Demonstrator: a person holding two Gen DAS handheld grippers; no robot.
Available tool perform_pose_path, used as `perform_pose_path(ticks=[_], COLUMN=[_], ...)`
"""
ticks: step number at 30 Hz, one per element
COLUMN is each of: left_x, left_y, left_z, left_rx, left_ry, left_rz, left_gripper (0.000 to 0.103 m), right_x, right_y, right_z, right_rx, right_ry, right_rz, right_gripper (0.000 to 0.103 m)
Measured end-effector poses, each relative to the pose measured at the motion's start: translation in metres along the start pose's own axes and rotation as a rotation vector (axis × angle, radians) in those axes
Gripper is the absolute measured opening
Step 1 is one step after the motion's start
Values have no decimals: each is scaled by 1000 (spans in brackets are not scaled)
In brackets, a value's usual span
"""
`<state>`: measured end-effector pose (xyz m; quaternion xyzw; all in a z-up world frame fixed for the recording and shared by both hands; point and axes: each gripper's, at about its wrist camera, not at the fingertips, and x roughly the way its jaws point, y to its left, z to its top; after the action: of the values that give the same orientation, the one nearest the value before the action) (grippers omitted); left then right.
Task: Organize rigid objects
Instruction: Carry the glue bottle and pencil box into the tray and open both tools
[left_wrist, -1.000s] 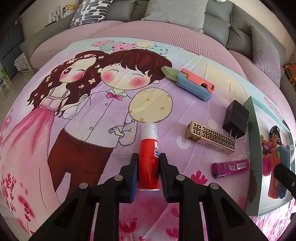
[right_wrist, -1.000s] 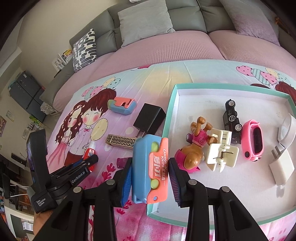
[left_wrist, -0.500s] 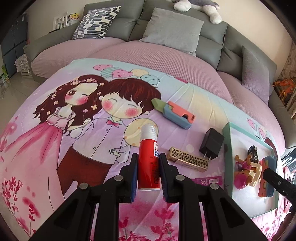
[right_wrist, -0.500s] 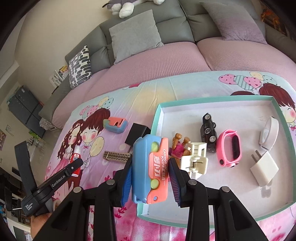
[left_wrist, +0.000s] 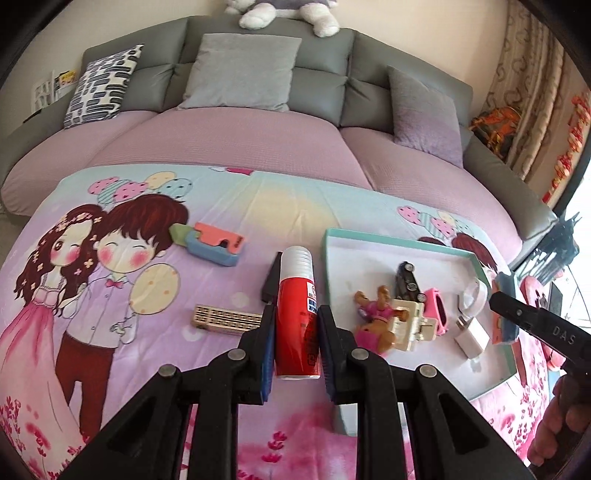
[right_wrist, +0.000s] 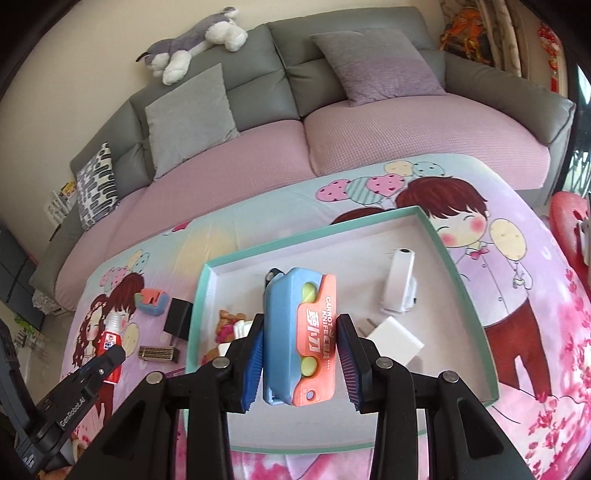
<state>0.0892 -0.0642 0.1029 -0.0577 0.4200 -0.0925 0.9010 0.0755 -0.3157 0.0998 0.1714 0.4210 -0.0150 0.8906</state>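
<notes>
Both grippers have risen and swung toward the tray since a second ago, each carrying its load above the cartoon blanket (left_wrist: 229, 206). Leftmost, the left gripper (left_wrist: 296, 332) stays clamped on the red glue bottle (left_wrist: 297, 317), hanging over the blanket just beside the tray's (left_wrist: 399, 240) left rim; rightward, the right gripper (right_wrist: 301, 350) grips the blue-and-orange carrot knife (right_wrist: 299, 332) above the tray's white floor.

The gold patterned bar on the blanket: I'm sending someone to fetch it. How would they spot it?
On the cartoon-couple blanket, look just left of the teal-rimmed tray. The gold patterned bar lies flat near the black charger. It is the only metallic gold thing there, covered in a fret pattern.
</notes>
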Motion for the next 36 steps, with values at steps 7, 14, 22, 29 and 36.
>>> perform_pose_path(ticks=[7, 14, 22, 29, 36], left_x=[14, 31, 43, 55, 59], left_y=[-49, -74, -88, -97, -98], left_z=[-7, -21, -30, -37, -39], left_rx=[127, 224, 287, 317, 315], left_ry=[63, 147, 205, 244, 260], left_rz=[-77, -96, -90, -79, -55], left_gripper=[23, 23, 23, 23, 23], right_x=[5, 19, 34, 45, 47], right_y=[-30, -31, -32, -32, -28], right_z=[-2, -8, -13, -18, -17], right_rx=[55, 43, 36, 32, 11], right_ry=[34, 87, 143, 183, 186], right_rz=[-58, -43, -47, -49, -53], right_gripper=[40, 40, 40, 40, 42])
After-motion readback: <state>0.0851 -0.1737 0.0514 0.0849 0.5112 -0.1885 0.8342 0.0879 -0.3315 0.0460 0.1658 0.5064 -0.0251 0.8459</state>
